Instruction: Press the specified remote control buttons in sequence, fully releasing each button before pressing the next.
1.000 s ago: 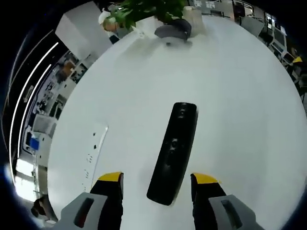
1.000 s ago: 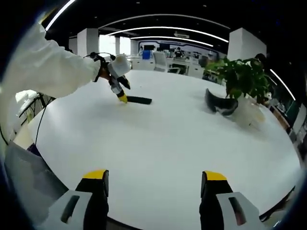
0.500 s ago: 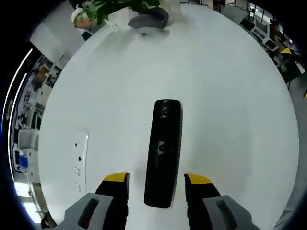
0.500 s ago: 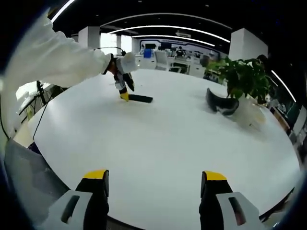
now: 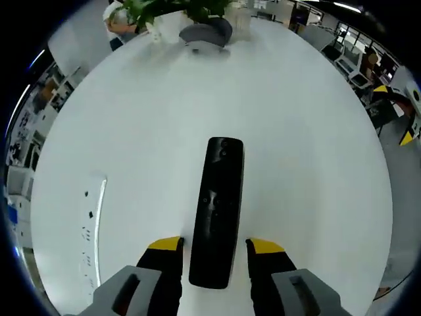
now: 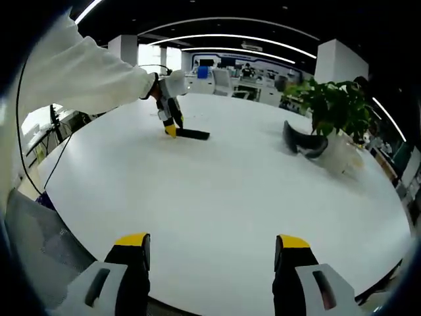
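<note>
Remote control (image 5: 216, 210), long and black, lies flat on the white table (image 5: 309, 131), its near end between the yellow tips of my left gripper (image 5: 215, 245). The jaws stand close on either side of the remote; whether they touch it I cannot tell. Beyond the remote's far end sit a dark headset (image 5: 205, 33) and a potted plant (image 5: 172, 12), and a white power strip (image 5: 93, 224) lies to the remote's left. My right gripper (image 6: 213, 242) hangs wide and empty, well apart from the remote (image 6: 191, 134).
</note>
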